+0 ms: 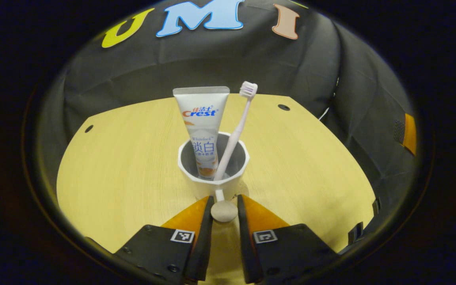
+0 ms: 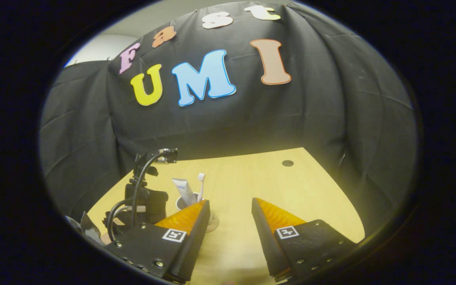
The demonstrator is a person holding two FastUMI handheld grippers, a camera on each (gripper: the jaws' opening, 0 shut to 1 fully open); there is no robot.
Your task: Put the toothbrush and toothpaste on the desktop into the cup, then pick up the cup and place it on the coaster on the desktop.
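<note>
Left gripper (image 1: 225, 204) flanks one cup (image 1: 213, 170) with one toothbrush (image 1: 236, 130), one toothpaste (image 1: 202, 122).

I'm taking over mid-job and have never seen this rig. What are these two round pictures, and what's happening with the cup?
Each picture comes from a camera riding on a hand-held gripper that a person carries; its own two fingers show at the bottom. In the left gripper view, the left hand-held gripper has its fingers either side of the round knob of the white cup's handle; whether they press it is unclear. The toothpaste and toothbrush stand in the cup on the wooden desktop. In the right gripper view, the right hand-held gripper is open, holding nothing, farther back.
</note>
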